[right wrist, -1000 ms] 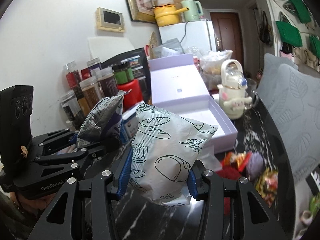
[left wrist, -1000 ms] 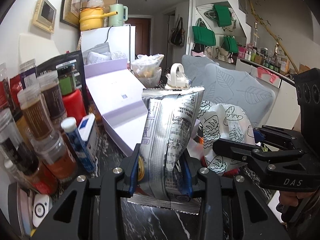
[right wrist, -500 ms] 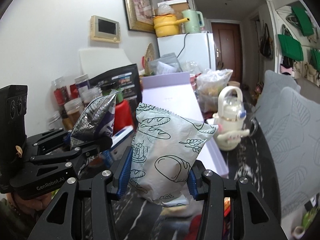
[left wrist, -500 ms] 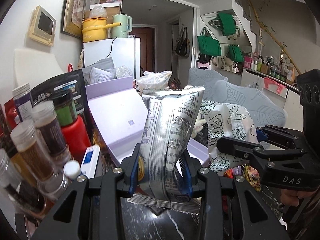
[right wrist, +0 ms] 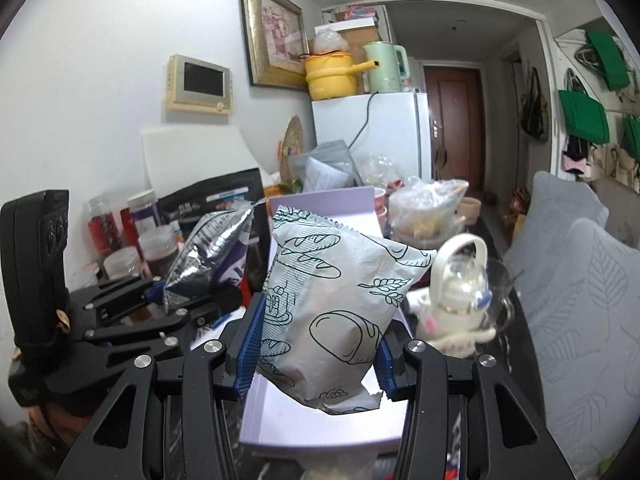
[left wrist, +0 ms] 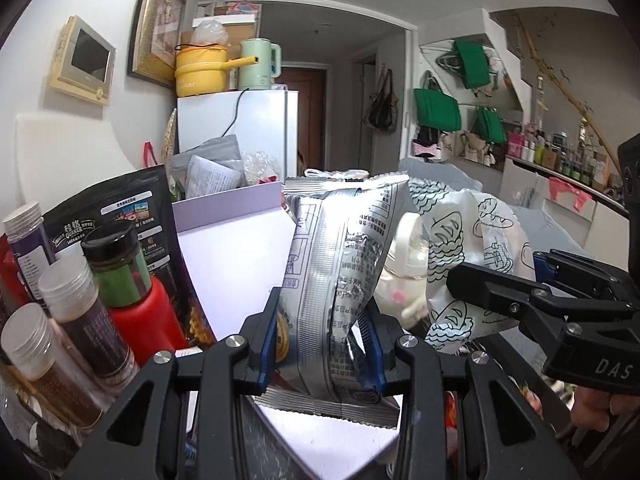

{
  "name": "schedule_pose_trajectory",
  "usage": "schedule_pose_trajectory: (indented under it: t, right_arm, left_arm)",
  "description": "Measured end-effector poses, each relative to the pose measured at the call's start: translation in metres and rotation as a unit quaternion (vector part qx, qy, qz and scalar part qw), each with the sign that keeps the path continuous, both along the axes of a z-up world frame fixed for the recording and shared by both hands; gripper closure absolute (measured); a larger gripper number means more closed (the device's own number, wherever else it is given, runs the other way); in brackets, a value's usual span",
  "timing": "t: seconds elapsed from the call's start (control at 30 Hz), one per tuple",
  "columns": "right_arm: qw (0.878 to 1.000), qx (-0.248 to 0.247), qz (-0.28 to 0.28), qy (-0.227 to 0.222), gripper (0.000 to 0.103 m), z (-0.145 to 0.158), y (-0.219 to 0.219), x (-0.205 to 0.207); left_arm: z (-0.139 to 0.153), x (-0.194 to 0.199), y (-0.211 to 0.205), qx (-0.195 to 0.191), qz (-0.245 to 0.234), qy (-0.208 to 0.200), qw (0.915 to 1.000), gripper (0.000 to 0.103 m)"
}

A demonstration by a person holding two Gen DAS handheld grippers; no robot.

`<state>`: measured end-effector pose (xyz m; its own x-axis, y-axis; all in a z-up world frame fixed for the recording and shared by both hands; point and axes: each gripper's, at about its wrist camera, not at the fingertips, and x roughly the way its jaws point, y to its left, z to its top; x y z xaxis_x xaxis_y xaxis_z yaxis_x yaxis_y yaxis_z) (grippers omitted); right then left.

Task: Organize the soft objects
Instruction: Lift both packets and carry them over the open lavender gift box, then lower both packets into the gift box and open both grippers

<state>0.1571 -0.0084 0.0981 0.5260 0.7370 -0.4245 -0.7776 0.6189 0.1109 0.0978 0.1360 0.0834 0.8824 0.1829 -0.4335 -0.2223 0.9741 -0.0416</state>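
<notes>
The left tool [left wrist: 324, 340] is closed on a silver foil snack packet with small black print [left wrist: 340, 280]. Its blue pads [left wrist: 269, 344] press the lower part of the packet from both sides, and the packet stands almost upright between them, its crimped bottom edge hanging below the fingers. The right tool [right wrist: 316, 354] is closed in the same way on a white soft packet printed with line drawings of bread [right wrist: 336, 312], which leans a little to the right in its grip. Both packets are held up in the air, side by side, above an open pale lilac cardboard box [right wrist: 320, 428] that lies on the dark marbled surface [left wrist: 256, 448]. The raised lid of the box [left wrist: 228, 248] stands behind the packets.

To the left of the box there are several clear jars with screw caps [left wrist: 76, 316], a red bottle with a green-labelled jar on top of it [left wrist: 144, 320] and a black stand-up oat pouch [left wrist: 120, 208]. To the right of the box, in the right wrist view, a small white pot with a tall handle [right wrist: 460, 292] stands on the surface, a little blurred. Behind all this is a white fridge [right wrist: 372, 136] that carries a yellow cooking pot [right wrist: 330, 76] and a pale green kettle [right wrist: 386, 66]. Grey cushions with a leaf pattern [right wrist: 584, 292] are at the right.
</notes>
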Motion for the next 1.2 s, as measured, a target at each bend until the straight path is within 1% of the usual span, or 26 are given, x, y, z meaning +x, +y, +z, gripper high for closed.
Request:
schedule_pose_trajectory:
  t: [0.13,0.27,0.37,0.47,0.6,0.7,0.77,0.9,1.03,1.2]
  right_arm:
    - [1.0,0.005,-0.004,0.002,0.056,0.003,0.01,0.021]
    - [1.0,0.008,-0.011,0.007,0.056,-0.003,0.018,0.041]
    - [0.999,0.006,-0.029,0.014,0.056,-0.013,0.024,0.056]
    - [0.999,-0.021,-0.037,0.022,0.056,-0.022,0.032,0.065]
    - [0.998,-0.041,-0.035,0.029,0.056,-0.033,0.04,0.073]
    - [0.997,-0.056,-0.033,0.037,0.056,-0.043,0.046,0.078]
    - [0.997,-0.063,-0.032,0.034,0.056,-0.046,0.049,0.078]
    - [0.996,-0.069,-0.028,0.039,0.056,-0.052,0.052,0.08]
    - [0.995,-0.086,-0.029,0.041,0.056,-0.058,0.058,0.082]
    - [0.995,-0.087,-0.029,0.047,0.055,-0.061,0.059,0.085]
  left_arm:
    - [-0.002,0.017,0.009,0.0,0.03,0.001,0.9995,0.067]
    - [-0.015,0.037,0.022,0.004,0.055,0.025,0.9982,0.067]
    - [-0.028,0.047,0.026,0.006,0.06,0.044,0.9972,0.067]
    - [-0.041,0.058,0.026,0.009,0.05,0.067,0.9965,0.067]
    - [-0.054,0.069,0.027,0.01,0.052,0.091,0.9944,0.067]
    - [-0.058,0.072,0.031,0.014,0.059,0.098,0.9933,0.067]
    - [-0.061,0.074,0.034,0.015,0.065,0.1,0.9927,0.067]
    - [-0.067,0.077,0.045,0.0,0.082,0.107,0.9909,0.067]
    - [-0.073,0.081,0.05,-0.01,0.084,0.116,0.9897,0.067]
    - [-0.08,0.089,0.051,-0.021,0.076,0.128,0.9887,0.067]
